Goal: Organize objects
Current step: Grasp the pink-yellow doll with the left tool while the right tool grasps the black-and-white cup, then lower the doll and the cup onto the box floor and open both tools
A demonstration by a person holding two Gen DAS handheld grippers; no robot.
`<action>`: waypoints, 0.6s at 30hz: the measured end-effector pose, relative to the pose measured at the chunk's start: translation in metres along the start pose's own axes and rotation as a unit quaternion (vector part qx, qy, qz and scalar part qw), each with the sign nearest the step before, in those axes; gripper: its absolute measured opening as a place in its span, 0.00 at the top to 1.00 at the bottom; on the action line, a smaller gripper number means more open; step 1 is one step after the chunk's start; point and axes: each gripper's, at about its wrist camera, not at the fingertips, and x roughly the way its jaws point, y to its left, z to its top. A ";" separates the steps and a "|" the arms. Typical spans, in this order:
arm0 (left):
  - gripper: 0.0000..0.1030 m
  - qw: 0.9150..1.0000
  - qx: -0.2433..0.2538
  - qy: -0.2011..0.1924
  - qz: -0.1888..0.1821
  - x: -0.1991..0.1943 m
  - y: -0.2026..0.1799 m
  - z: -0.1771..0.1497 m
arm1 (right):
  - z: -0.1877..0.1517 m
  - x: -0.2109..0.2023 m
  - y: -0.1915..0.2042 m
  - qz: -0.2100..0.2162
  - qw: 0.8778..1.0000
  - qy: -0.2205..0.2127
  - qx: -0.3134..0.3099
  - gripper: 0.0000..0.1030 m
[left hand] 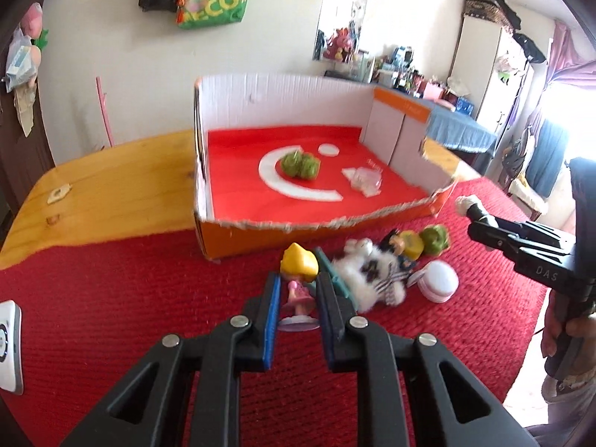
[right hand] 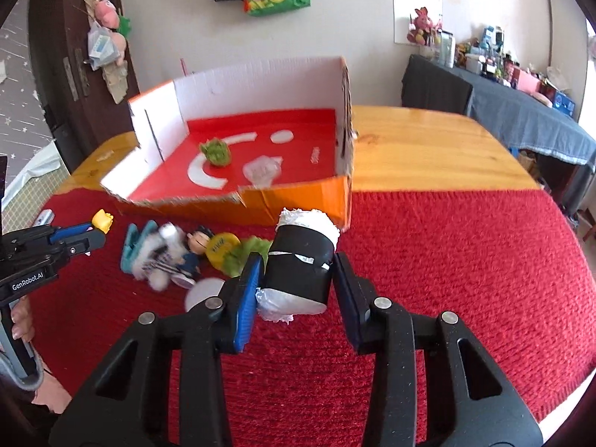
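Note:
My left gripper (left hand: 298, 292) is shut on a small doll (left hand: 300, 279) with yellow hair and a pink dress, held just above the red cloth (left hand: 130, 298). In the right wrist view the same gripper (right hand: 93, 236) shows at the left with the doll's yellow head (right hand: 102, 220) sticking out. My right gripper (right hand: 298, 279) is shut on a black roll with white ends (right hand: 300, 264), lifted in front of the box. The open cardboard box (left hand: 279, 100) has a red floor and holds green pompoms (left hand: 300, 164) and a clear plastic piece (left hand: 367, 180).
On the cloth before the box lie a teal clip (left hand: 331, 272), a fluffy white plush (left hand: 372, 272), a black-haired figure with a yellow part (left hand: 409, 244), a green pompom (left hand: 434, 238) and a round white case (left hand: 439, 281). The wooden table (left hand: 111, 186) extends left; a white device (left hand: 9, 346) lies at the edge.

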 end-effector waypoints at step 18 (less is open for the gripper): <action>0.81 0.999 0.032 -0.039 -0.010 -0.021 -0.002 0.031 | 0.030 -0.016 0.004 0.006 0.999 -0.032 -0.015 0.64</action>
